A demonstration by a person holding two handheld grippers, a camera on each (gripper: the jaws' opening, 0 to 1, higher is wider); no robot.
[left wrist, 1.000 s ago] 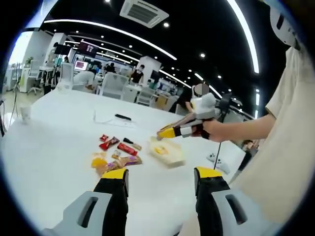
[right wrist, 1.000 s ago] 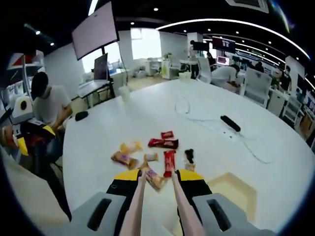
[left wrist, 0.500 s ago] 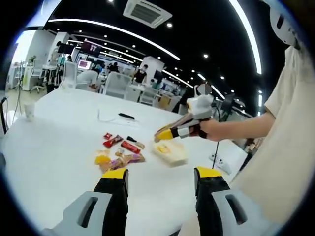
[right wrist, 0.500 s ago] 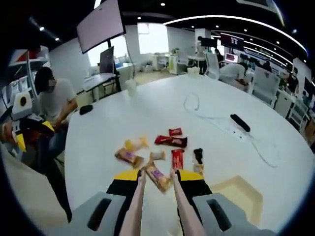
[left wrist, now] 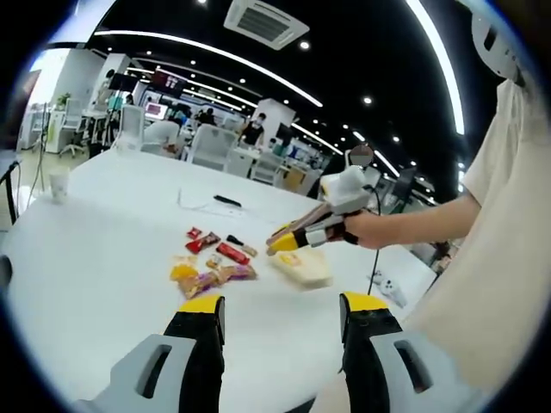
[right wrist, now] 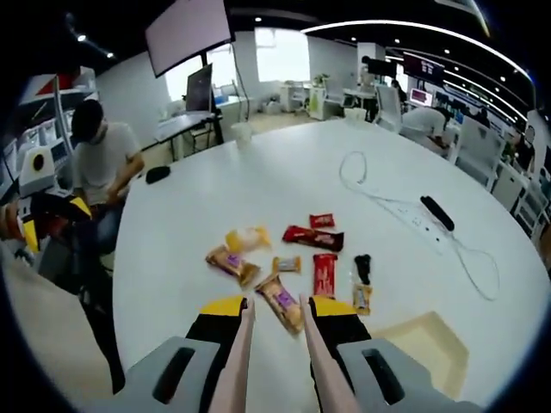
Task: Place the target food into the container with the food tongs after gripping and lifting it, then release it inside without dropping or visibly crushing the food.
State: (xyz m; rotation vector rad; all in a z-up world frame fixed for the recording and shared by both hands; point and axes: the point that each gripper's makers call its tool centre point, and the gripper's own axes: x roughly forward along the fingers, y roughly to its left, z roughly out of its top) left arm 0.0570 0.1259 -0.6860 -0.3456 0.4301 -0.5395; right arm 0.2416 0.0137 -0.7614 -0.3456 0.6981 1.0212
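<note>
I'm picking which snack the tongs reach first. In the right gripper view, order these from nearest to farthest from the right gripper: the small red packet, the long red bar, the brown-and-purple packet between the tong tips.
1. Brown-and-purple packet, between the tong tips.
2. Long red bar, beyond it, right.
3. Small red packet, farthest.

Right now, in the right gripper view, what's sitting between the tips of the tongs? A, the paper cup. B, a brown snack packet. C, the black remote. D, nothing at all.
B: the brown snack packet lies on the table just past the tongs, between their two tips.
</note>
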